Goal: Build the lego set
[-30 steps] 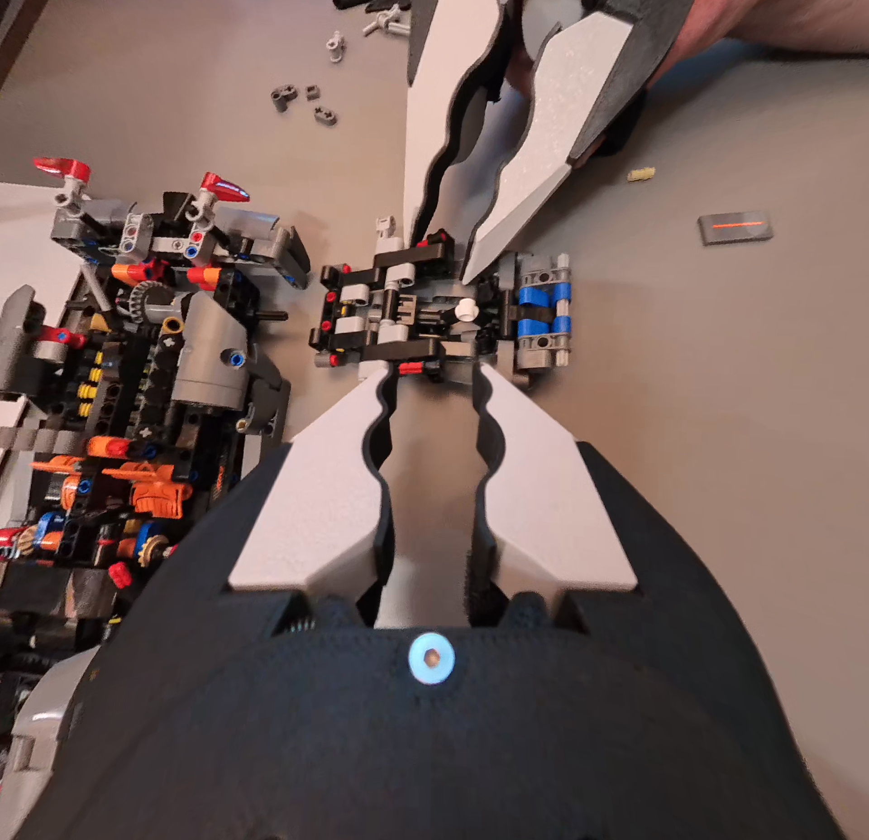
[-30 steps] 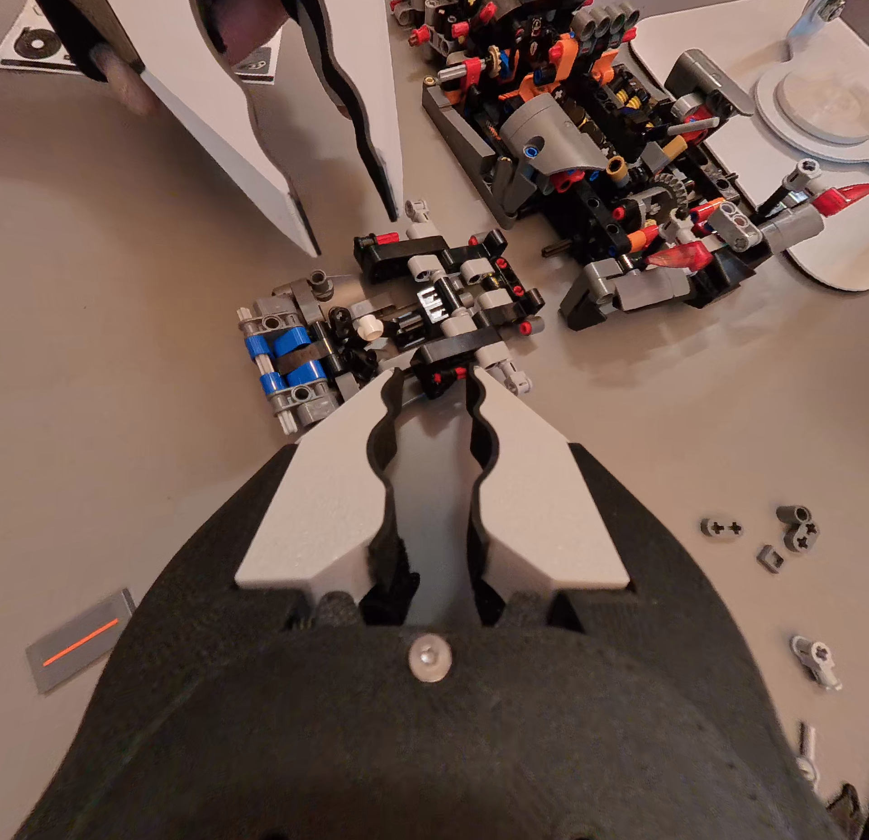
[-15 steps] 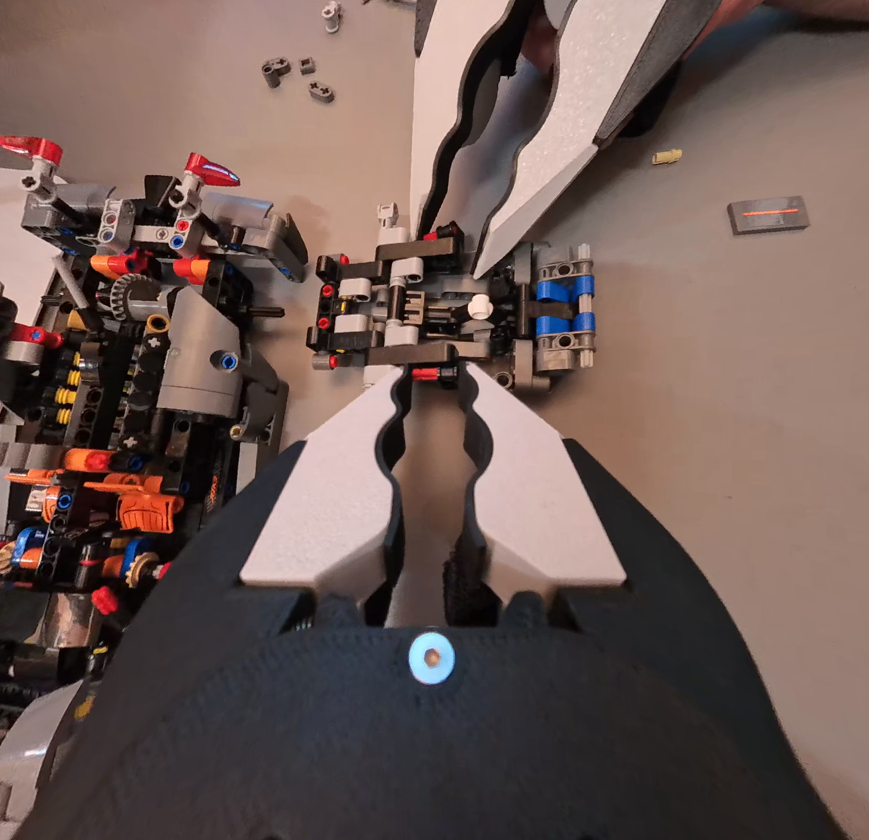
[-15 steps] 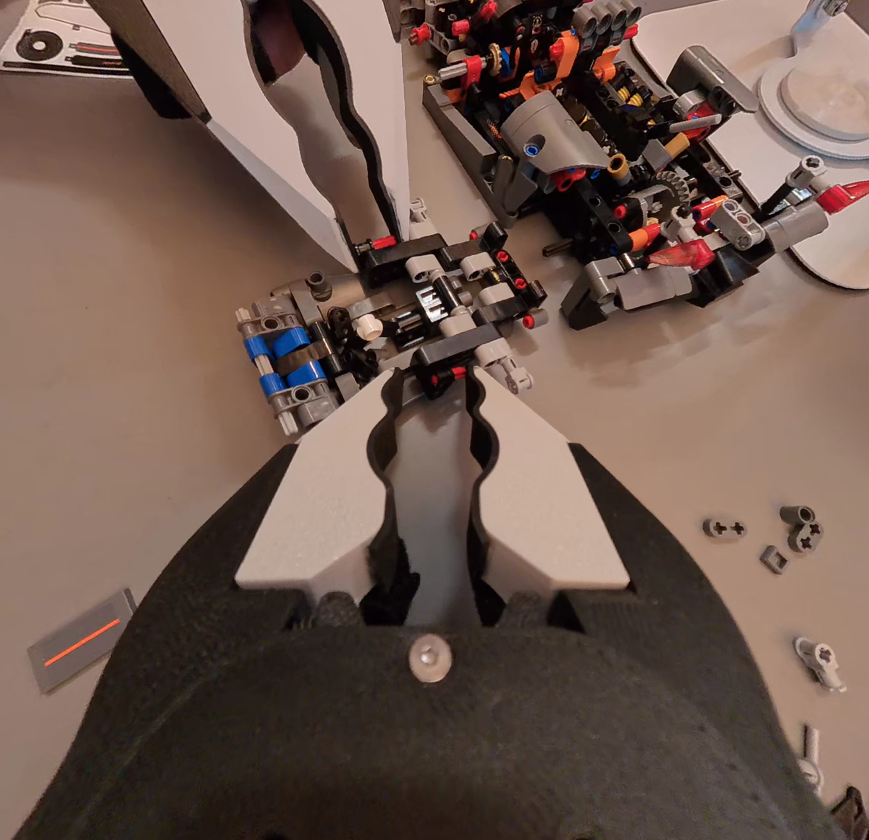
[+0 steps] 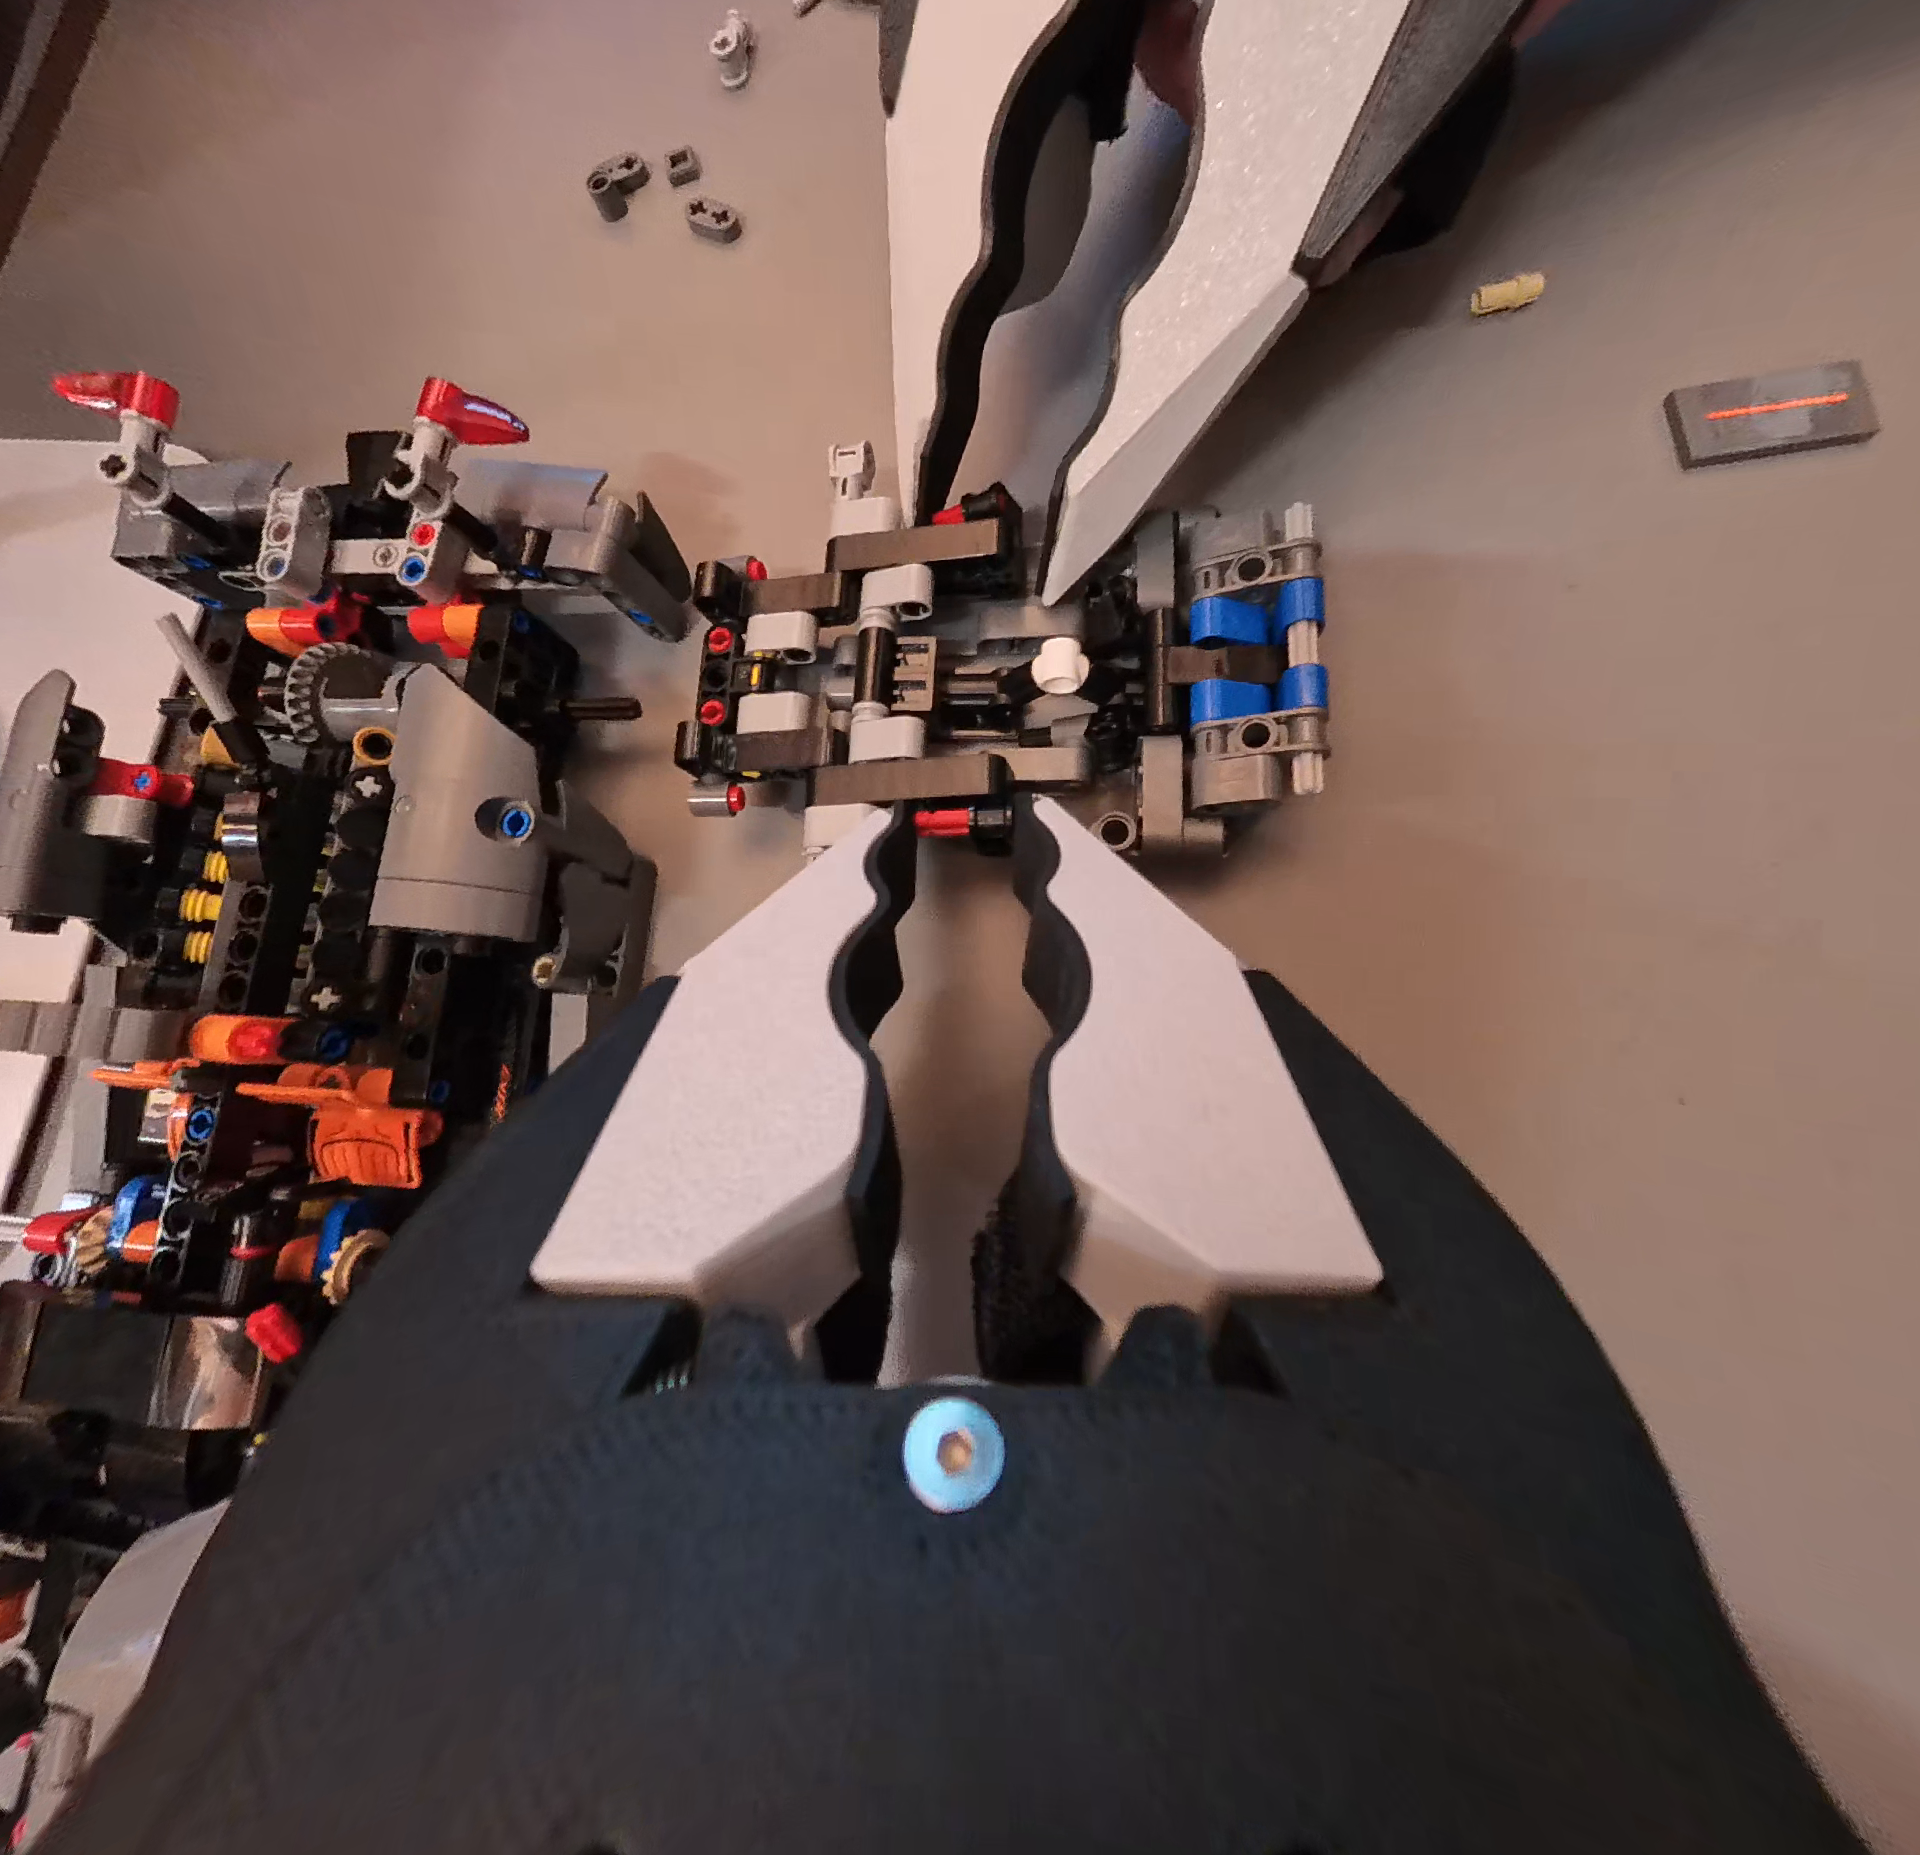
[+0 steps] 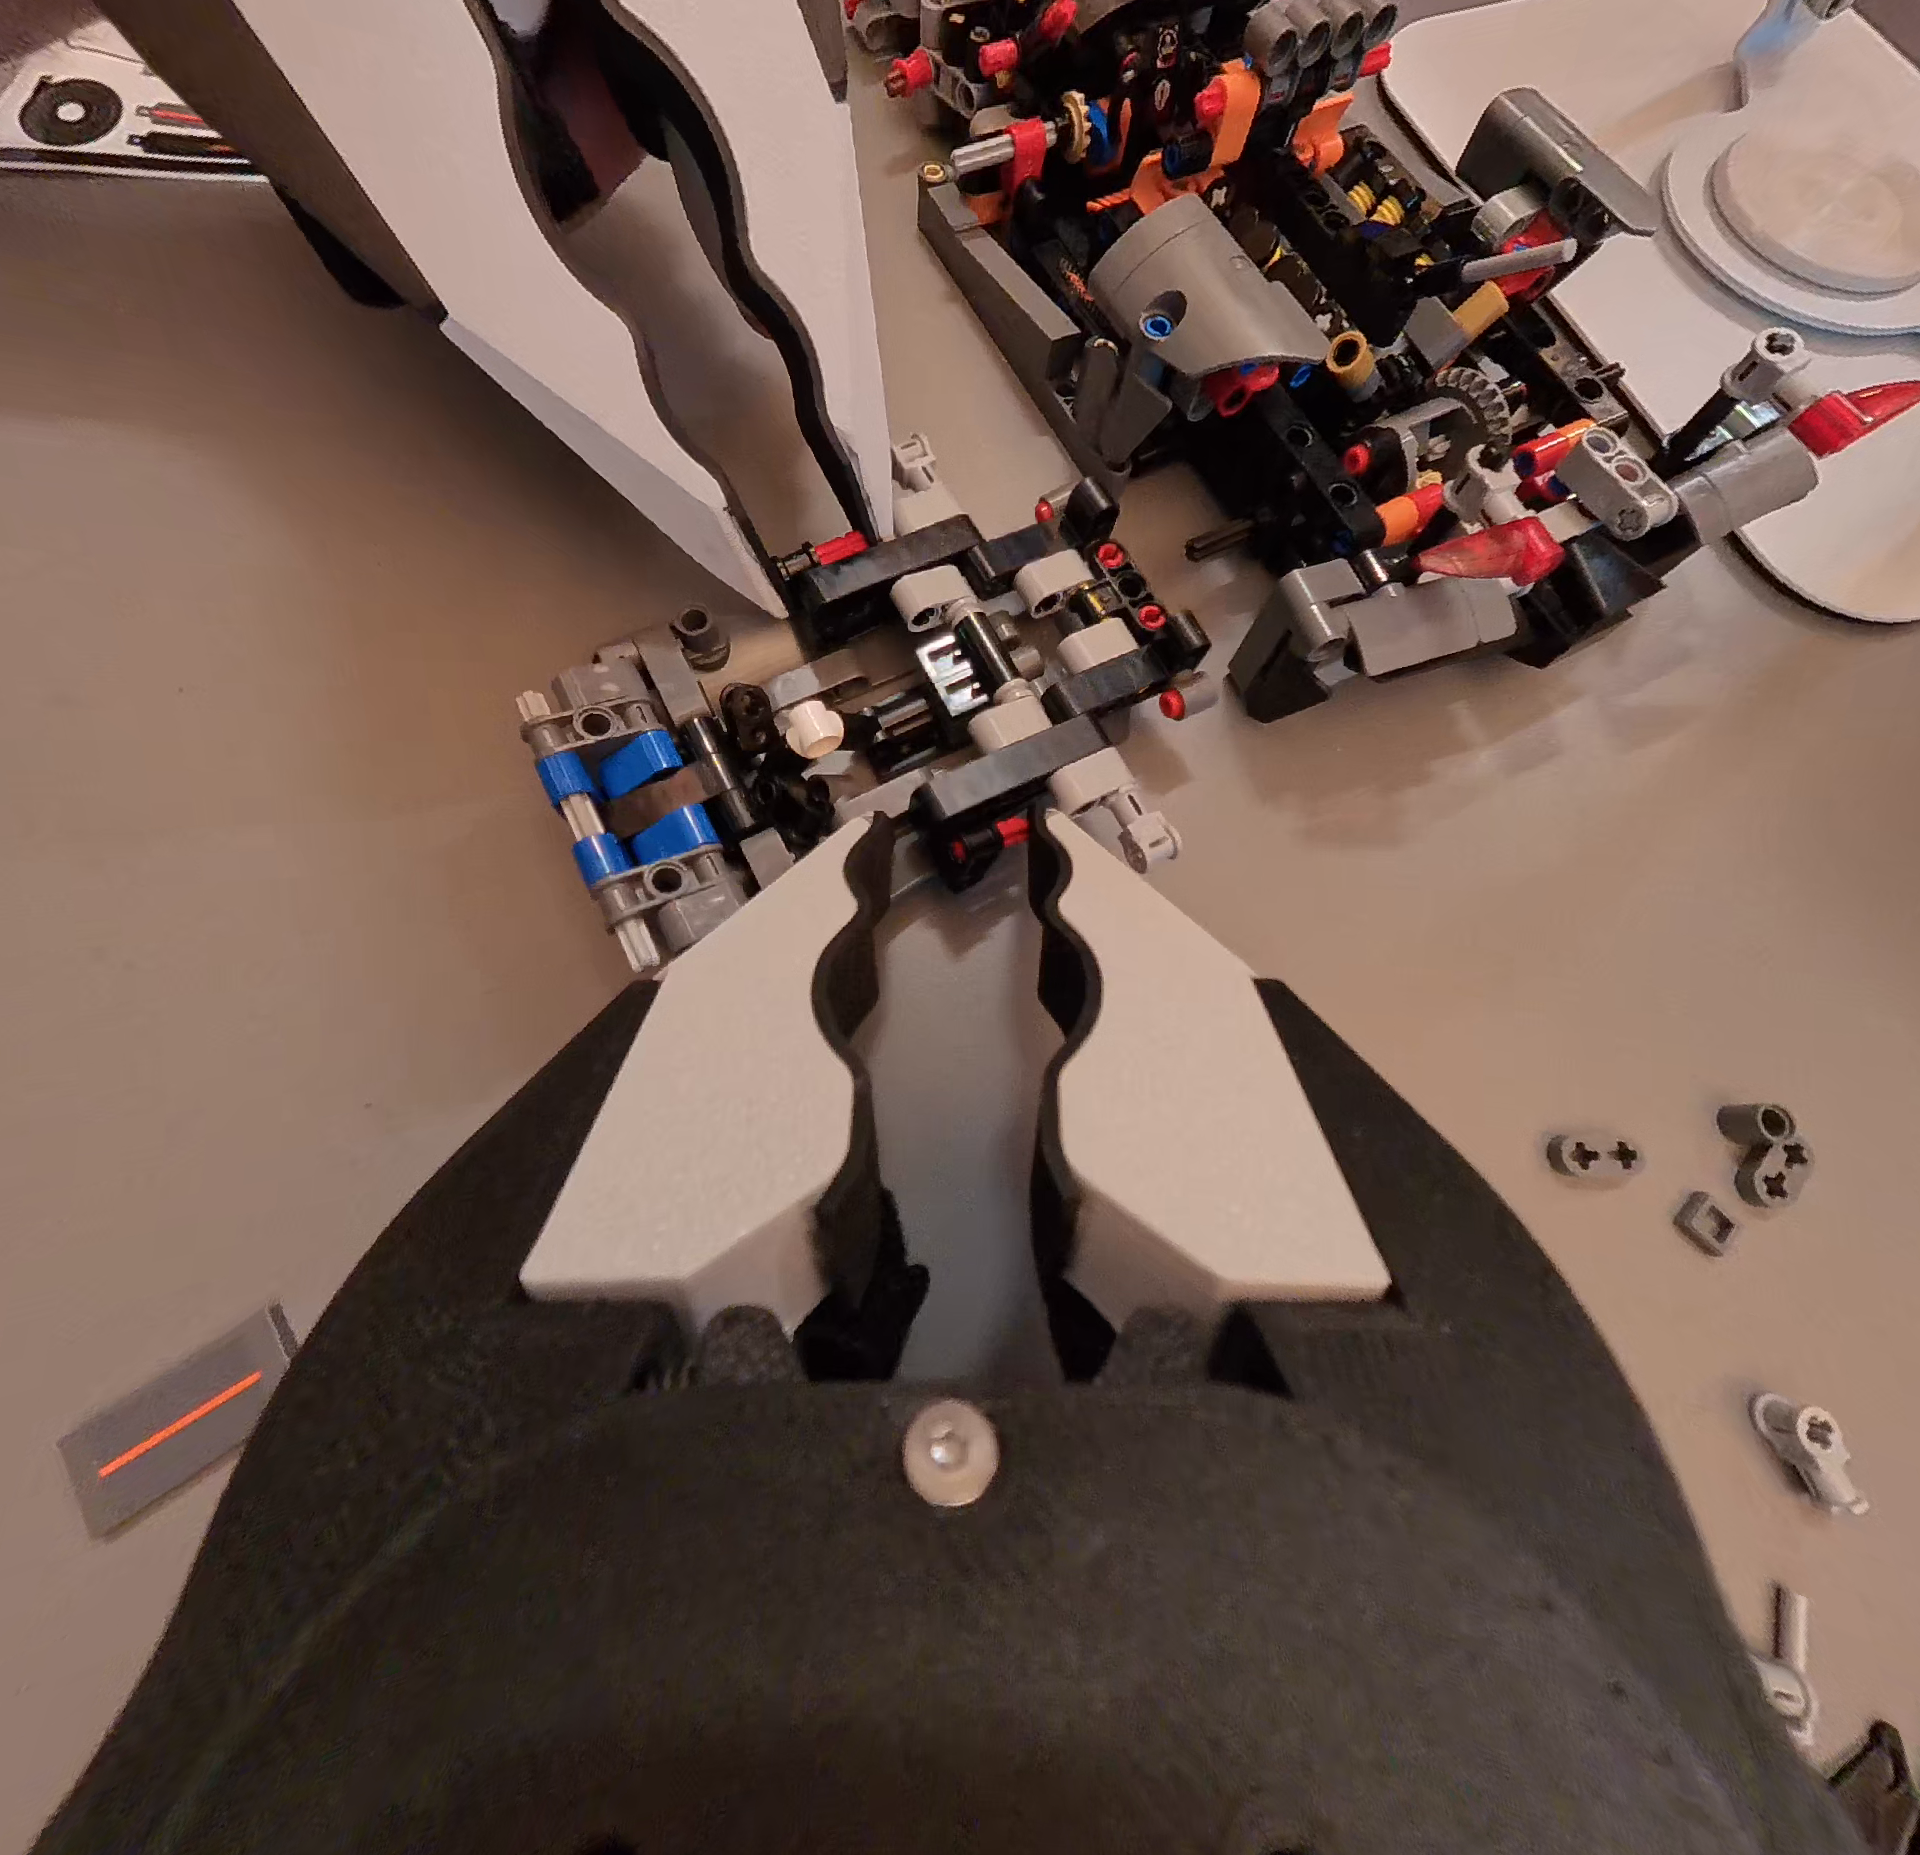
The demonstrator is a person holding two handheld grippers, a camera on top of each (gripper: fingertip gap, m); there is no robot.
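Two hand-held grippers face each other across a small lego subassembly [image 5: 997, 683] lying flat on the tan table [image 5: 1558, 974] at the centre of both views. The left gripper [image 5: 964, 829] reaches in from the bottom of its own view, jaws parted a little, with a short red-and-black pin [image 5: 961, 820] on the subassembly's near edge sitting between the tips; whether the tips press on it cannot be told. The right gripper [image 6: 956, 834] does the same from the opposite side, its narrowly parted tips flanking a second red-and-black pin [image 6: 987, 837]; contact there is also unclear.

A larger, partly built lego model [image 5: 312, 818], black and grey with orange, red and yellow parts, fills the left of the left wrist view and sits just beside the subassembly.

In the upper left of that view lie three small dark grey connectors [image 5: 665, 190]. One grey tile with an orange line [image 5: 1771, 415] lies at upper right, and one tan pin [image 5: 1507, 293] nearby.
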